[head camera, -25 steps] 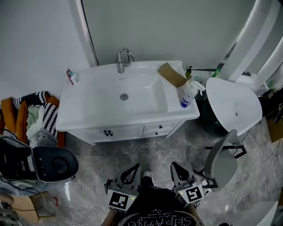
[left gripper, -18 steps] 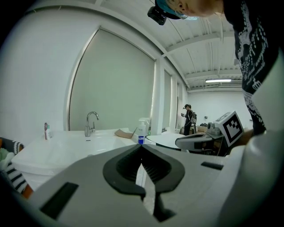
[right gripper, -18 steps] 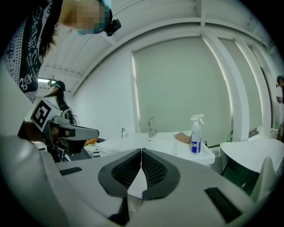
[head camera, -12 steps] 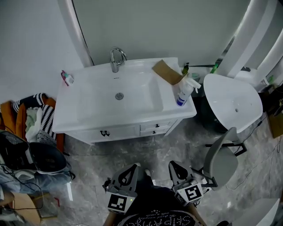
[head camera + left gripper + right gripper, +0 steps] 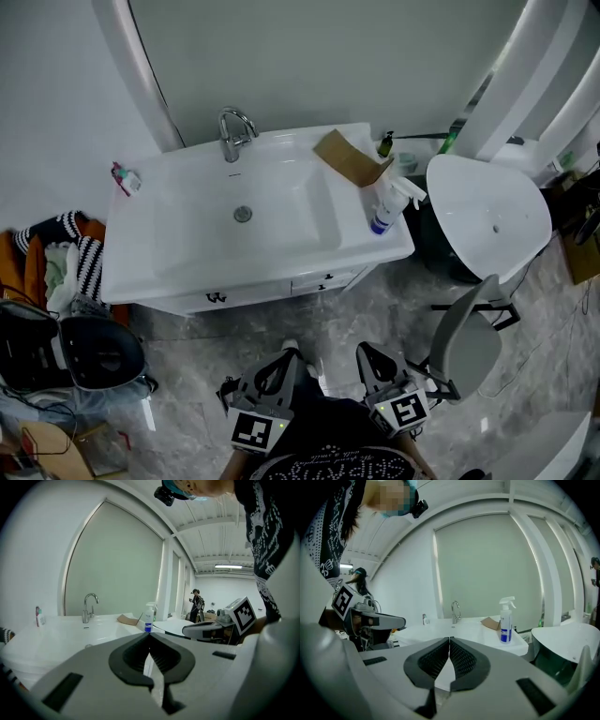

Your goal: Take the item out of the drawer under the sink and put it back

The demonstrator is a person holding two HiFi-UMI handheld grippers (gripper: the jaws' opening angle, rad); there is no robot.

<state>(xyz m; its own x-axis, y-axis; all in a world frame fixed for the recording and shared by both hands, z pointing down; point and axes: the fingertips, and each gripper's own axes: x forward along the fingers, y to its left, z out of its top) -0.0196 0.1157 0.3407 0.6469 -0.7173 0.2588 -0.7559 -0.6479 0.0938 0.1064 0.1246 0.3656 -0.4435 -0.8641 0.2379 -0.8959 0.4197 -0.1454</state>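
Head view: shut drawer under sink

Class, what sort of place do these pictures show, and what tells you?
Probably a bathroom mock-up in a larger workroom: a vanity sink with faucet and drawers, a spray bottle on its counter, and an office chair nearby.

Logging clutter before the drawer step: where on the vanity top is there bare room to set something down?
The left deck, between the small red-and-white item and the basin, is bare. The right end is crowded: cardboard piece, spray bottle.
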